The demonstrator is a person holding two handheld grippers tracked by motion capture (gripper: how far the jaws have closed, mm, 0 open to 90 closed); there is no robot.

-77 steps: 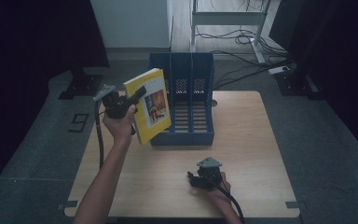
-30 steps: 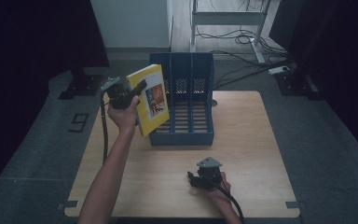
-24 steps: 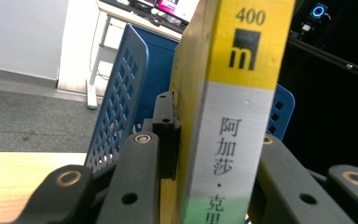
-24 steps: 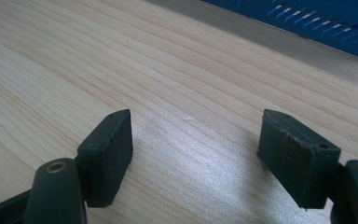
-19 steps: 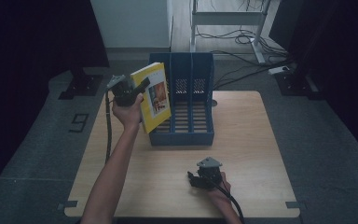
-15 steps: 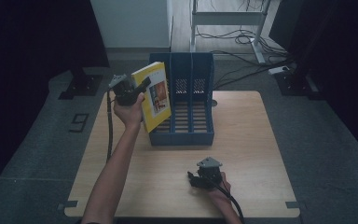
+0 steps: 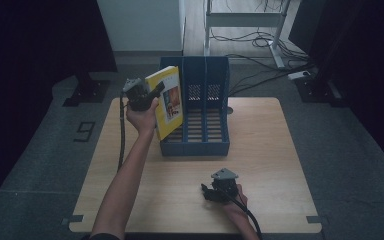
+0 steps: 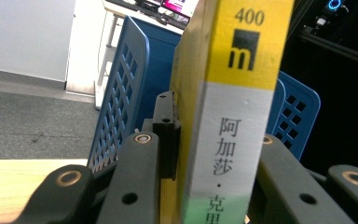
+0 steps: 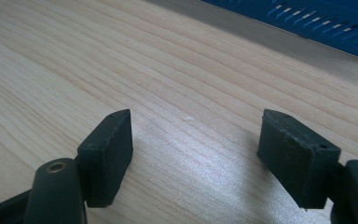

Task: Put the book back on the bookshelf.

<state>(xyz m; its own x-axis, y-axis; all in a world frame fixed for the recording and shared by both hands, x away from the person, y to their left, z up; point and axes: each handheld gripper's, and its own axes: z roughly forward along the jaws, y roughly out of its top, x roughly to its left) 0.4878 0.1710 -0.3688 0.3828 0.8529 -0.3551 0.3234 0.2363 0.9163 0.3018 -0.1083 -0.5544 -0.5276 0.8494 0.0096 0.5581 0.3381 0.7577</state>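
Note:
A yellow book (image 7: 166,100) stands upright over the leftmost slot of the blue file rack (image 7: 202,145), tilted slightly. My left gripper (image 7: 147,94) is shut on its spine side at the rack's left wall. In the left gripper view the book's yellow and white spine (image 8: 233,107) sits clamped between the jaws of that gripper (image 8: 205,154), with the rack's blue lattice walls (image 8: 116,98) behind. My right gripper (image 7: 211,192) rests low on the wooden table (image 7: 270,145) near the front edge. Its pads (image 9: 109,149) stand wide apart over bare wood, so this gripper (image 9: 196,154) is open and holds nothing.
The rack has three slots, and the middle and right ones hold nothing. A strip of the rack's front base (image 9: 307,23) lies ahead of the right gripper. Cables (image 7: 260,52) and a desk frame (image 7: 240,20) lie on the floor beyond the table.
My left gripper has carried the book rightward and farther back, from beside the rack to over its leftmost slot. The right gripper has stayed still.

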